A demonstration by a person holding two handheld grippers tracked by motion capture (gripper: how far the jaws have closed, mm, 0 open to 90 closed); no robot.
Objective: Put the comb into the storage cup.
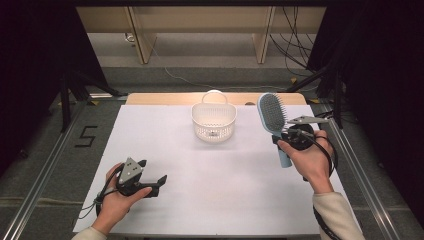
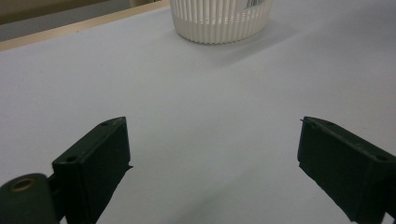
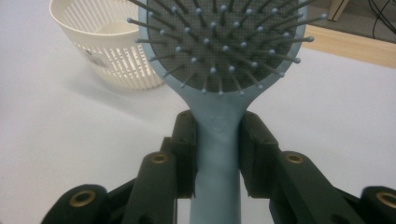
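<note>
At the right side of the white table (image 1: 200,200), our right gripper (image 1: 292,136) clamps the neck of a light-blue paddle hairbrush (image 1: 273,116), both jaws pressed against the handle just below the bristled head, which rises toward the far edge. Left of the brush, at the far middle of the table, stands a cream slatted plastic basket (image 1: 214,121). Our left gripper (image 1: 150,184) rests low at the near left, jaws spread wide with nothing between them, pointed toward the basket.
</note>
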